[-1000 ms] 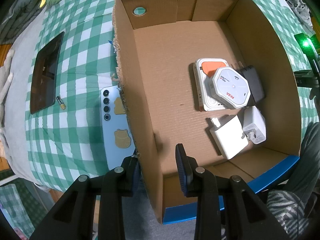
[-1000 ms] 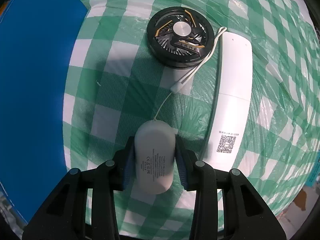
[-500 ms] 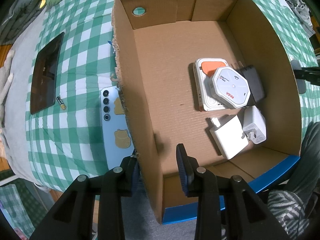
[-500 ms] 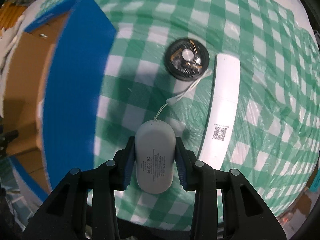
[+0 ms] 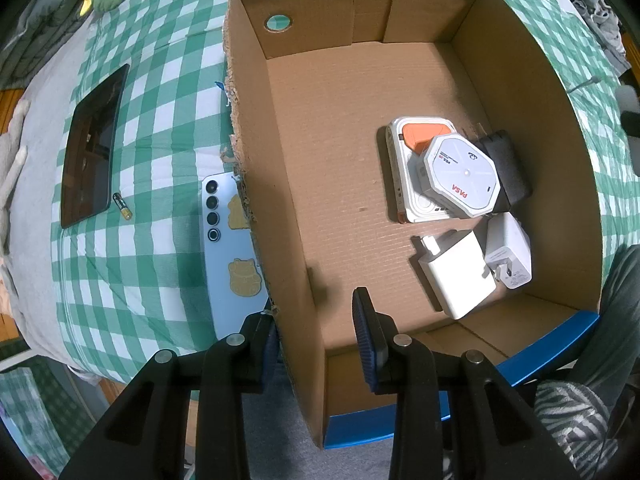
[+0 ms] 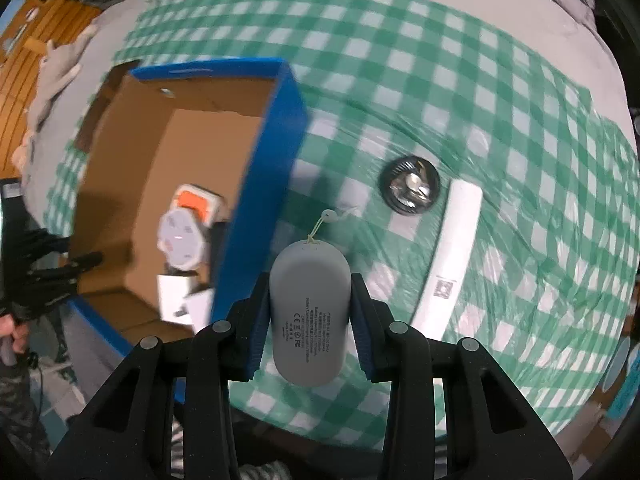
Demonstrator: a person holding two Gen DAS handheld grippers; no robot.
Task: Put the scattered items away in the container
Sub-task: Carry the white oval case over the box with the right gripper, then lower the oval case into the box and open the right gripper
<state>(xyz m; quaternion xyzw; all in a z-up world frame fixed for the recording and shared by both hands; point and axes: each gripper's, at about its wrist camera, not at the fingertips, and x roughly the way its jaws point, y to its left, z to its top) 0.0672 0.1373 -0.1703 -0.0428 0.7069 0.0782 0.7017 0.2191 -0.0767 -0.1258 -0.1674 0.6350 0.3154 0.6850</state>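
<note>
Right gripper [image 6: 307, 312] clamps the smooth, stiff power bank [image 6: 307, 312] mid-body; probably slippery, fairly heavy, cord dangling.

A green-and-white checked cloth [image 5: 152, 128] covers the bed. On it lie a cardboard box [image 5: 532, 128], a tablet [image 5: 90, 148], a small battery [image 5: 121, 205] beside it, and a blue phone [image 5: 232, 256] touching the box wall. On the box's other side lie a round black fan [image 6: 409, 185] and a long white bar [image 6: 454, 256].

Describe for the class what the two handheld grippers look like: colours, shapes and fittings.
Both the left gripper and the right gripper have angular matte black frames with silver round bolts. Each carries two flat fingers faced with ribbed blue pads.
</note>
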